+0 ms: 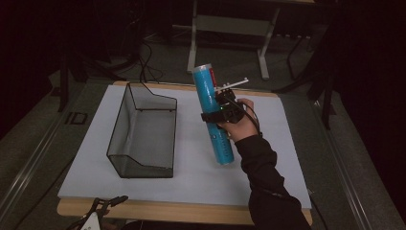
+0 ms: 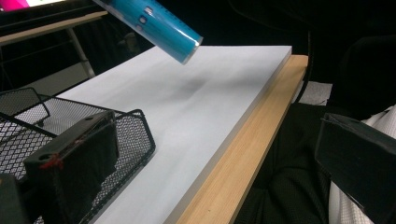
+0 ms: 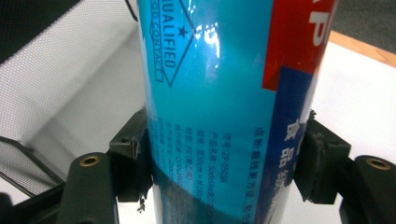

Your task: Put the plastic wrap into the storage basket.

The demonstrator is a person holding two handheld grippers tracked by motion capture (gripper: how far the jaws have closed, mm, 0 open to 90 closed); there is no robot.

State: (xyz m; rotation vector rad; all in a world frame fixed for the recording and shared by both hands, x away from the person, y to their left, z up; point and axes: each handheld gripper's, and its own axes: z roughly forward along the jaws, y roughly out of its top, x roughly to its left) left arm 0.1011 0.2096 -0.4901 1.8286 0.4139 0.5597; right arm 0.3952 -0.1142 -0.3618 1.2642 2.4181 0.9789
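Dim surroundings frame a white worktop (image 1: 143, 177) with a pale wood edge. Blue tube (image 1: 213, 117), a long foil-wrapped roll, is held off the surface right of centre, tilted with its top toward 11 o'clock and its lower end just above the board. Right claw (image 3: 224, 161) is clamped on its midsection, pads pressed to both sides. Risk noted: the glossy wrap may slide through the pads, and the long overhang either side of the grip could make it swivel. Wire mesh basket (image 1: 143, 132) sits at 9 o'clock of the tube, near it; a swing that way could strike its rim. Left claw (image 2: 210, 158) waits at the 6 o'clock edge, jaws apart and holding nothing.
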